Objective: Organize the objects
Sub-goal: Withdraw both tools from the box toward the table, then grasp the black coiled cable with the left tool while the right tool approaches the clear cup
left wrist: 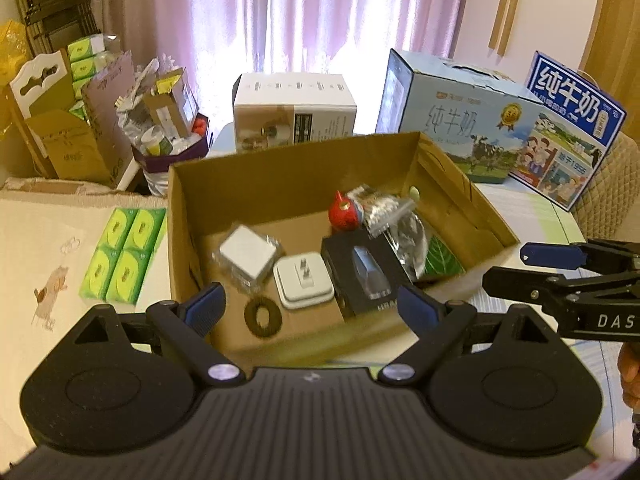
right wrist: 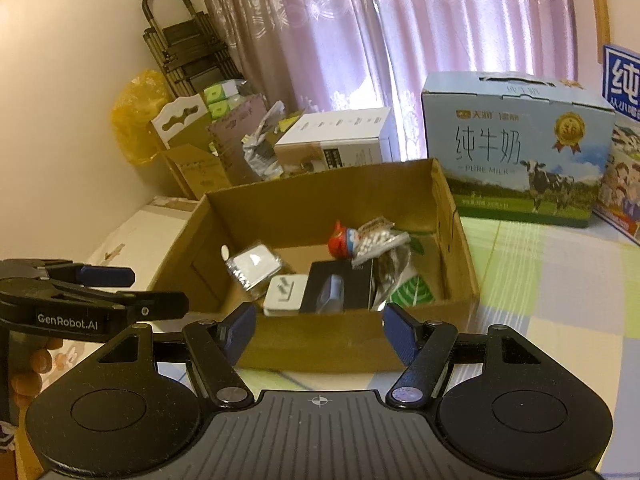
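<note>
Here, an open cardboard box (left wrist: 292,176) holds a red toy (left wrist: 344,216), a white square case (left wrist: 303,280) and a black box (left wrist: 366,276). Just before the cardboard box, the left gripper (left wrist: 310,300) and right gripper (right wrist: 319,322) hover with jaws spread wide, gripping nothing.

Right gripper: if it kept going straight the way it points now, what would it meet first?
Probably the near wall of the cardboard box, which sits between the open jaws of the right gripper. Depth is unclear; a slightly higher line might clear it.

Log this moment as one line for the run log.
left gripper: open, empty | right gripper: open, empty | both in front of cardboard box | box holds black box, white case, red toy
</note>
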The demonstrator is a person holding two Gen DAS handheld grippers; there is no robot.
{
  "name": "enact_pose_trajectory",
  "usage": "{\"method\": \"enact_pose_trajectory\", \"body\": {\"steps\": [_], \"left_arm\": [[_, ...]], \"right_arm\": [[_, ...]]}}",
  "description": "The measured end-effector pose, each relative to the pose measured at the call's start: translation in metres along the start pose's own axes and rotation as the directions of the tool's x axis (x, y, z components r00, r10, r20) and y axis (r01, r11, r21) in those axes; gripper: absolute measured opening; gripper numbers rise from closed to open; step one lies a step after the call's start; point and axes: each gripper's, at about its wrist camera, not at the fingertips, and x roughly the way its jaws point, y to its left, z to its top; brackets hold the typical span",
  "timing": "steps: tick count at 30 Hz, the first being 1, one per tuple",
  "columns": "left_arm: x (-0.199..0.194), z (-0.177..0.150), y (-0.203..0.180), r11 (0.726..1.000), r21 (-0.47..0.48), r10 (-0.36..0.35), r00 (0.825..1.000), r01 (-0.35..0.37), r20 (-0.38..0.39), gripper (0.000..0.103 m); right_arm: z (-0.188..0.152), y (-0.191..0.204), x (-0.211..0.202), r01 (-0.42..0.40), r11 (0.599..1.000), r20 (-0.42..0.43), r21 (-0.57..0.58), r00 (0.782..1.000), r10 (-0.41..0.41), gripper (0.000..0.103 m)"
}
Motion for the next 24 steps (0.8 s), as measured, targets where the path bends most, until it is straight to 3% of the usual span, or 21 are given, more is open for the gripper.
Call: {"method": "enact_pose_trajectory", "body": {"steps": [24], "left_arm": [[-0.039,-0.088,-0.023,0.999,0.031,-0.023,0.999,0.024,-0.039,0.091]], "right_arm": [[-0.079,0.001,-0.035,0.023,0.994,-0.088,0.106,0.996,-0.014,0.067]]}}
